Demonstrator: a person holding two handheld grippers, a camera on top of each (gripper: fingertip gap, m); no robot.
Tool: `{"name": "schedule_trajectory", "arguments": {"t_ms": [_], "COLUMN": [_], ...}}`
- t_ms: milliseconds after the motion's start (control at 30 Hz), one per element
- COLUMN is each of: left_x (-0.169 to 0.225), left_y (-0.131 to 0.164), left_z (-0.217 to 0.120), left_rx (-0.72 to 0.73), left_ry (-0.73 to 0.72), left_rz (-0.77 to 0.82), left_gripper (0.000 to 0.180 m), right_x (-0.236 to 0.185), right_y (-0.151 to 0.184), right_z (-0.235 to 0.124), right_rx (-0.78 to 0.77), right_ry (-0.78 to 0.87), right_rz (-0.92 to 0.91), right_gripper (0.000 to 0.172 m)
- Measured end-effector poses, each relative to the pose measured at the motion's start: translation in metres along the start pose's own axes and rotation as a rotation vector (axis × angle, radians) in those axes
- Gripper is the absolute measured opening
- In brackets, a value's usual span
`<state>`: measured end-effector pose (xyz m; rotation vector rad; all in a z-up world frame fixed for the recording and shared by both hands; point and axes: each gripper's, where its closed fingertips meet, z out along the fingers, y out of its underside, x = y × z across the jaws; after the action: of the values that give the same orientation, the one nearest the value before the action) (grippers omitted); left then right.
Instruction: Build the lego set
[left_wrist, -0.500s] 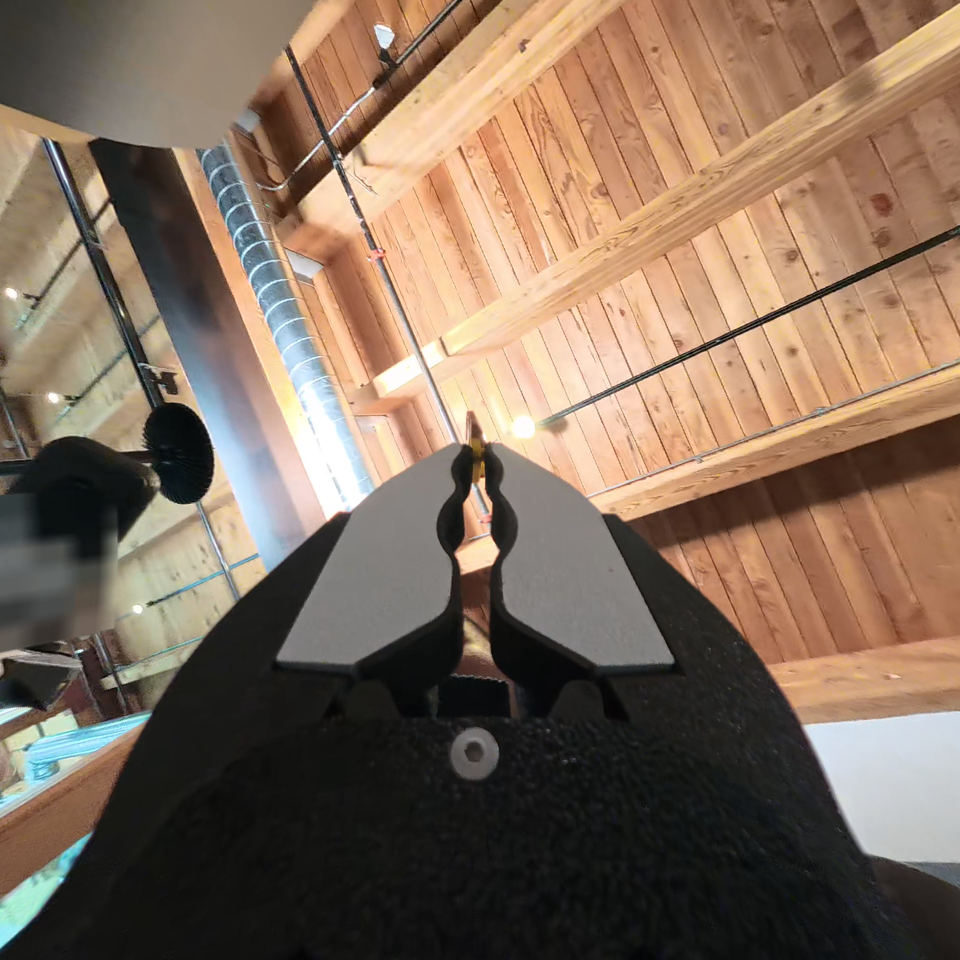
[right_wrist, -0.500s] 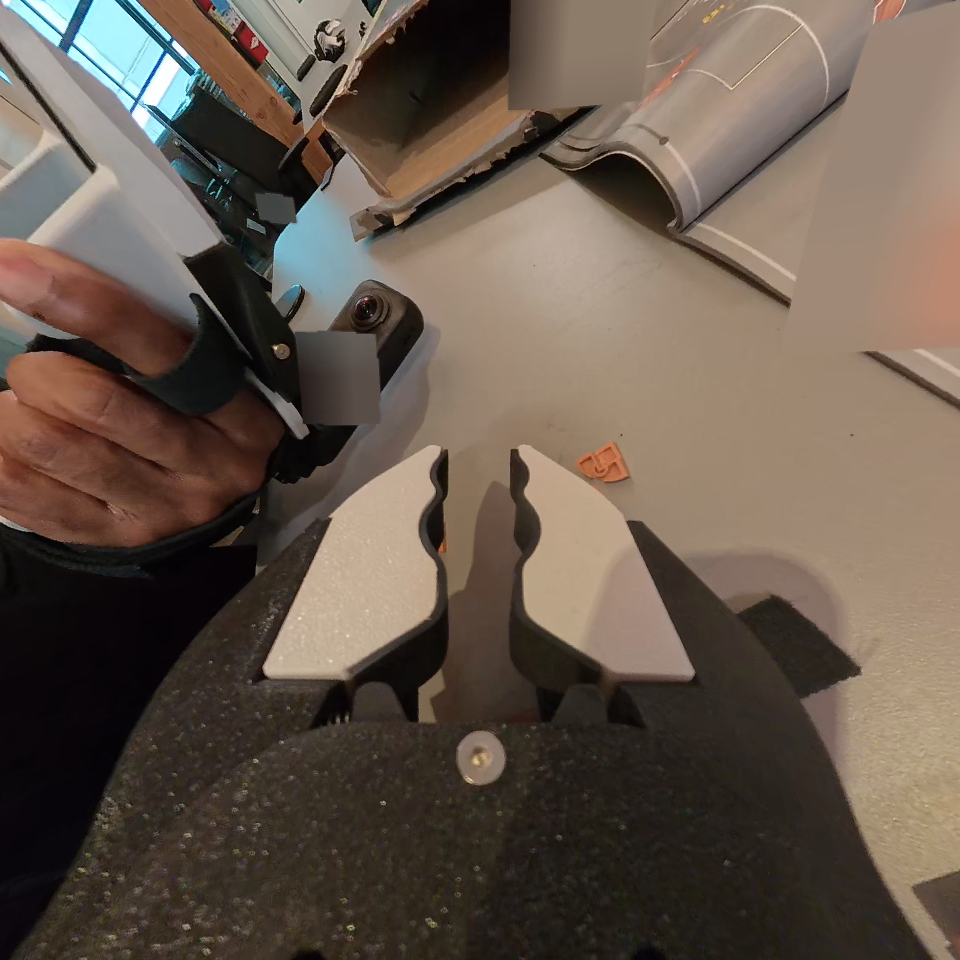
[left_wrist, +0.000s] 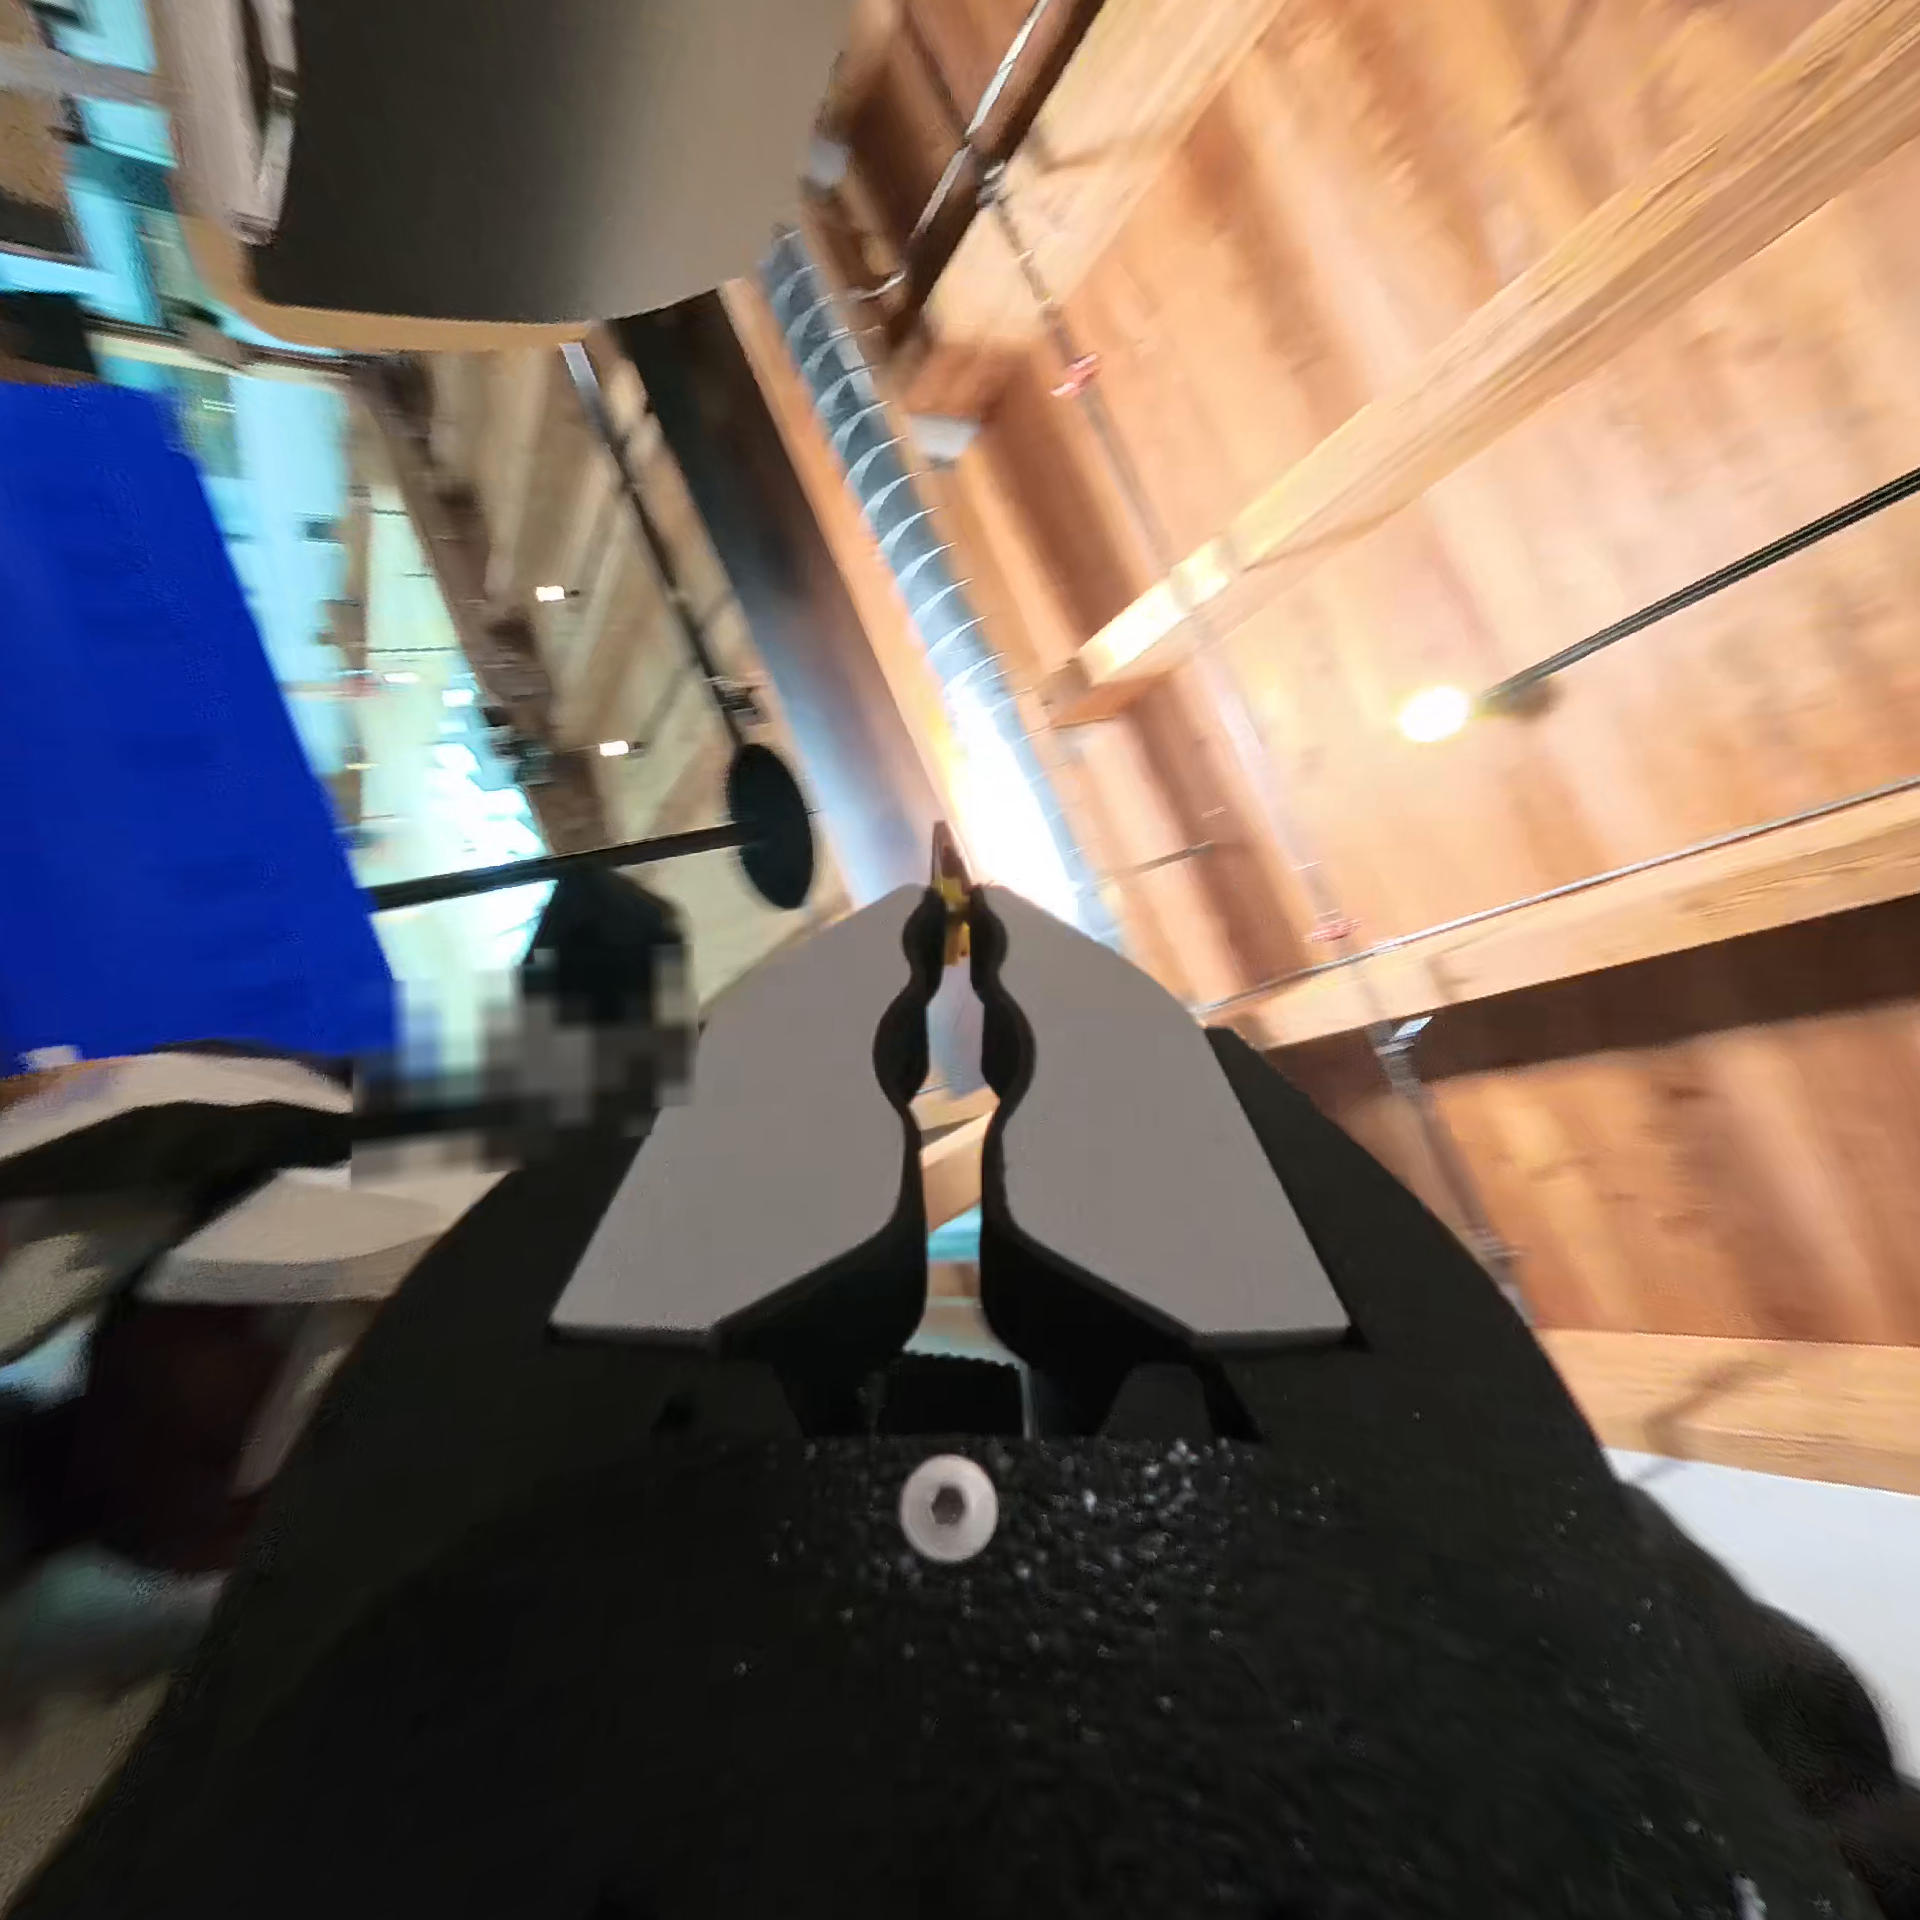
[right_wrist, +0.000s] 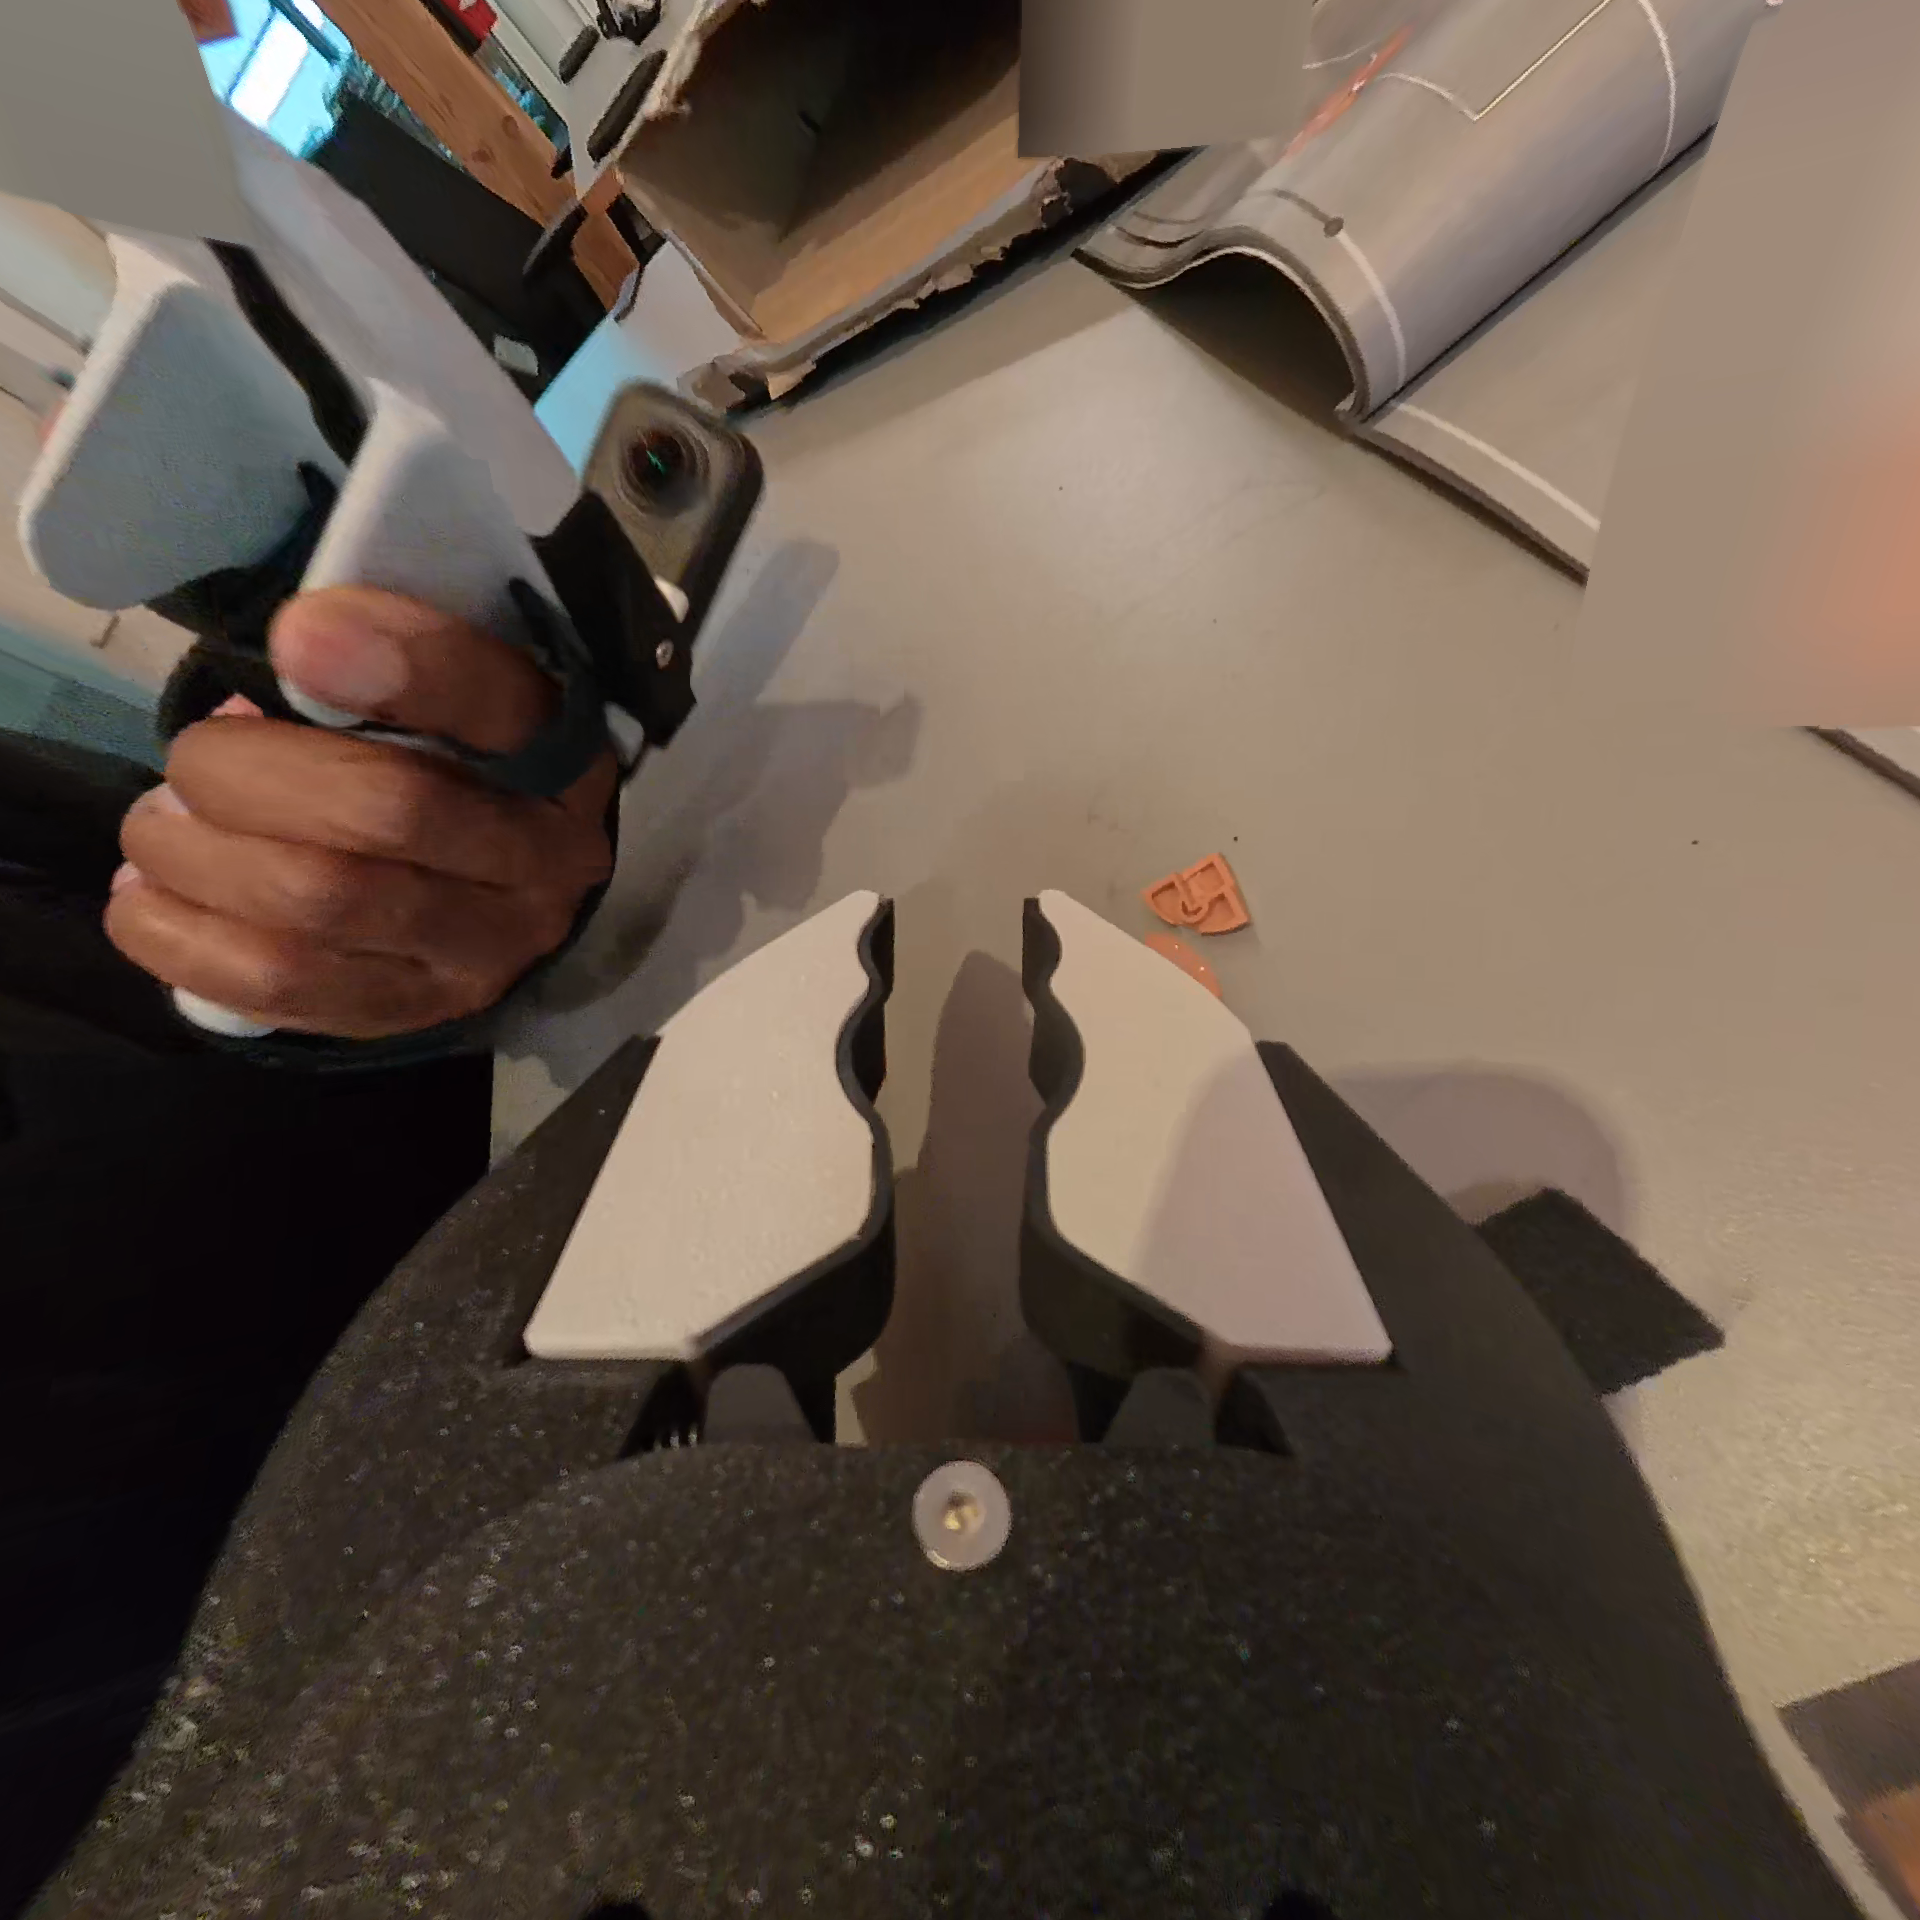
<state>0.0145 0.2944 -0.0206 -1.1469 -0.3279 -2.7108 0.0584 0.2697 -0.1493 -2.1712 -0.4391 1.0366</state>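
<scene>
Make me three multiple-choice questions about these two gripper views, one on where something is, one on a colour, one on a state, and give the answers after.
1. Where does the small orange piece lie?
A. on the grey tabletop, just right of the right gripper's fingertips
B. inside the cardboard box
C. in the person's hand

2. What colour is the small thing pinched at the left gripper's tips?
A. blue
B. yellow
C. white

3. How do the right gripper's jaws stand?
A. shut tight on the orange piece
B. apart, with bare tabletop between them
C. shut on a cloth

Answers: 1 A, the piece rests on the tabletop beside the right fingertip. 2 B, a yellow sliver shows between the nearly closed tips. 3 B, grey surface shows through the gap and neither pad touches anything.
</scene>
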Motion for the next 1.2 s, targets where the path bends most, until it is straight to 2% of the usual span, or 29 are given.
{"name": "schedule_trajectory", "arguments": {"t_ms": [167,333,433,667,800,1033,1200], "left_x": [-0.022,-0.023,-0.026,-0.034,-0.03,-0.027,-0.026], "left_y": [0.005,0.007,0.009,0.012,0.006,0.003,0.003], "left_z": [-0.019,-0.037,-0.047,-0.061,-0.061,-0.061,-0.061], "left_rx": [-0.137,-0.189,-0.203,-0.205,-0.206,-0.223,-0.229], "left_ry": [-0.325,-0.416,-0.437,-0.437,-0.425,-0.407,-0.395], "left_rz": [0.255,0.346,0.337,0.27,0.291,0.287,0.277], "left_gripper": [0.004,0.004,0.004,0.004,0.004,0.004,0.004], "right_x": [-0.004,-0.004,-0.004,-0.011,-0.021,-0.028,-0.033], "right_y": [0.012,0.03,0.035,0.042,0.046,0.048,0.049], "right_z": [0.001,0.005,0.008,0.017,0.023,0.023,0.026], "right_rx": [-0.09,-0.223,-0.26,-0.299,-0.291,-0.273,-0.279], "right_ry": [0.044,0.15,0.191,0.256,0.272,0.207,0.186], "right_rz": [-0.172,-0.47,-0.574,-0.616,-0.627,-0.59,-0.589], "right_gripper": [0.023,0.024,0.026,0.024,0.024,0.034,0.03]}}
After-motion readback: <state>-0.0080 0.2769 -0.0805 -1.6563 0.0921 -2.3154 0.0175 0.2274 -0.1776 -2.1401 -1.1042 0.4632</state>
